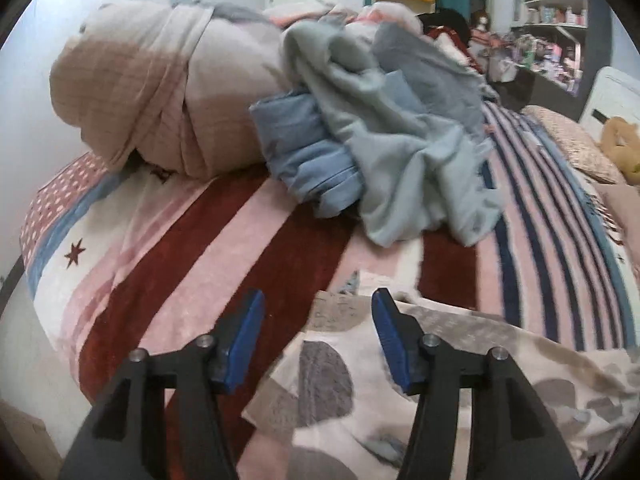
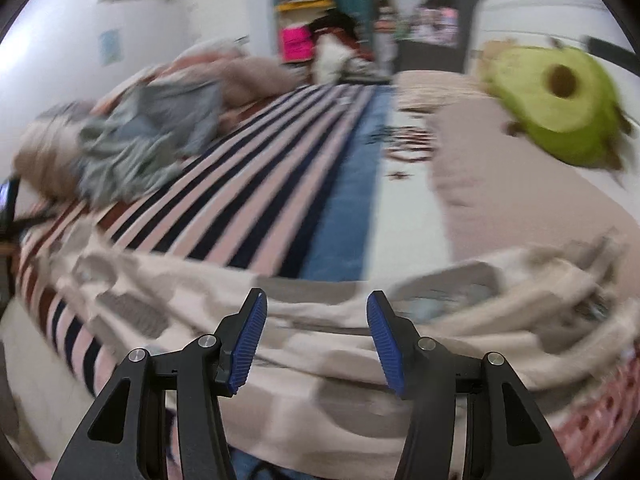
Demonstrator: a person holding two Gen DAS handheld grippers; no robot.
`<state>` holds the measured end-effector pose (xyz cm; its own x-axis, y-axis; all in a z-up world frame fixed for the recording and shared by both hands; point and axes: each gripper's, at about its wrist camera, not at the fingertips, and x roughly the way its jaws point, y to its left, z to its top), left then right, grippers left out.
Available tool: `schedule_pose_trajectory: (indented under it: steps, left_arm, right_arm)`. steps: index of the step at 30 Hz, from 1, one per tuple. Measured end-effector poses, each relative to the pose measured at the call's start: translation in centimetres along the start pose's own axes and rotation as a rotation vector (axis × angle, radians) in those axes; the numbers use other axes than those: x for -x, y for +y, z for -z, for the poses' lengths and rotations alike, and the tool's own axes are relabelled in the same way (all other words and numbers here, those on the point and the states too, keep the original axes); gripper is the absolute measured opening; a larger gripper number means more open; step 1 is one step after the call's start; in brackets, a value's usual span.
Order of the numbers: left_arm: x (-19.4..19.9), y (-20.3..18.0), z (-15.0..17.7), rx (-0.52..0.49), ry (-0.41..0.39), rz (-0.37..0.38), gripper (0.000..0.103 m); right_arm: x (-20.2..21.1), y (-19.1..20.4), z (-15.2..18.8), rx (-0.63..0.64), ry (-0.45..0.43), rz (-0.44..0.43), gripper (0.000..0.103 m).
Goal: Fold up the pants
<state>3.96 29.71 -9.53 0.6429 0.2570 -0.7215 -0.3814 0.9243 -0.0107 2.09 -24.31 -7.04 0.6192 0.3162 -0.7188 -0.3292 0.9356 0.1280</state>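
While both tools (image 1: 318, 340) (image 2: 316, 340) gape, pants (image 1: 360, 396) lie underneath.

Both wrist views look forward, close above the bed (image 1: 168, 240), sharing the patterned pants (image 1: 360, 392) below.

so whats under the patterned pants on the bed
The patterned pants lie on the striped blanket, whose red and pink stripes run beneath the near edge. How far the stripes continue under the fabric is covered. Both the left gripper and right gripper hover open above.
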Motion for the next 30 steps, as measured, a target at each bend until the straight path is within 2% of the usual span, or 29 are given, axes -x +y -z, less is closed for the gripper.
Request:
schedule_pose_trajectory:
  steps: [3,7,10,14,15,16,17,24,30]
  left_arm:
    - [2.1,-1.4,0.5,-0.025,-0.031,0.082,0.063]
    - [3.0,-4.2,1.7,-0.059,-0.013,0.193,0.063]
    - [3.0,-6.3,2.6,-0.081,0.019,0.264,0.063]
    - [3.0,-9.0,3.8,-0.121,0.044,0.337,0.063]
    - [2.9,-9.6,4.0,-0.132,0.05,0.352,0.063]
    - [2.9,-10.3,4.2,-0.144,0.053,0.364,0.063]
    - [2.8,-10.5,4.3,-0.15,0.054,0.367,0.063]
    - [2.0,-12.5,4.9,-0.191,0.072,0.378,0.063]
    - [0.7,-12.9,5.4,-0.185,0.101,0.372,0.063]
  right_arm:
    - [-2.2,3.2,-0.3,0.107,0.045,-0.086,0.057]
    - [-5.4,7.0,-0.1,0.219,0.124,-0.166,0.057]
    - [-7.6,9.0,0.8,0.313,0.18,-0.133,0.057]
    - [-9.5,9.2,1.6,0.35,0.228,-0.068,0.054]
    - [-9.7,9.2,1.6,0.351,0.233,-0.067,0.051]
    - [-9.9,9.0,1.6,0.352,0.236,-0.052,0.029]
    - [-10.1,8.8,1.5,0.354,0.234,-0.026,0.002]
    - [-10.5,6.3,-1.5,0.257,0.172,0.008,0.0]
    - [-13.3,5.3,-3.7,0.22,0.193,0.039,0.0]
